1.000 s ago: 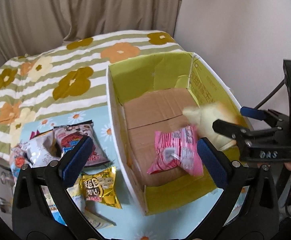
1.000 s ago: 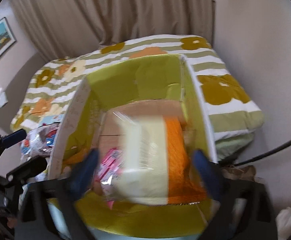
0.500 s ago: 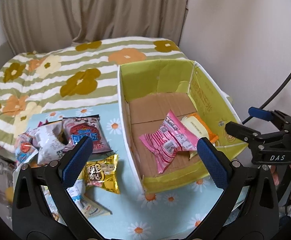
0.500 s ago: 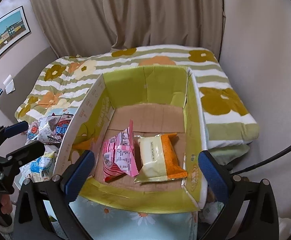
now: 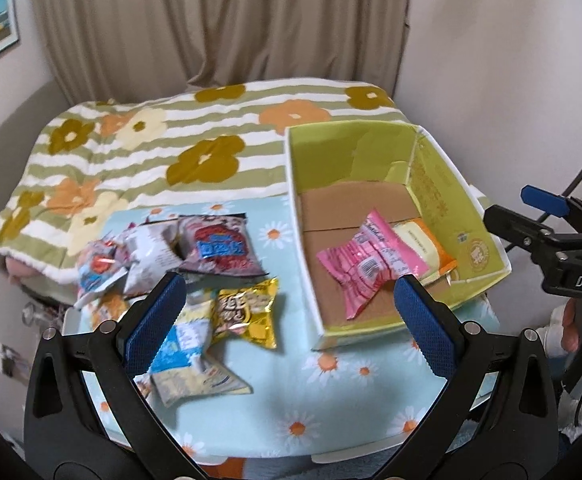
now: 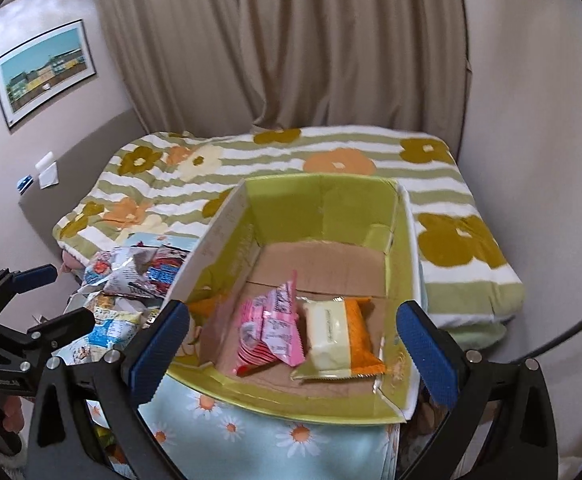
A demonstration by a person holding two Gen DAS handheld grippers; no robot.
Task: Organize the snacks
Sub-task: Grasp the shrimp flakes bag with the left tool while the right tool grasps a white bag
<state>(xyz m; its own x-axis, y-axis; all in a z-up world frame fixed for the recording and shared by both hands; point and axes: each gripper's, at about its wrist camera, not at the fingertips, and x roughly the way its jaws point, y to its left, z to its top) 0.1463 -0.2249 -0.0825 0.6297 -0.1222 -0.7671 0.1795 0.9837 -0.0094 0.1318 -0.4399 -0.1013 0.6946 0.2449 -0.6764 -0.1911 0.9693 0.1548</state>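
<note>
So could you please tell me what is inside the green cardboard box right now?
The box holds a pink packet and a cream-and-orange packet on its brown floor. Whatever lies under them is covered.

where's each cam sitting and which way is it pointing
Left wrist: sits on the left tongs, looking down over loose snack packets and the box; open blue pads and the right tongs show.
Right wrist: sits on the right tongs, facing into the box; the left tongs show.
Shared: box, pink packet, daisy cloth.
</note>
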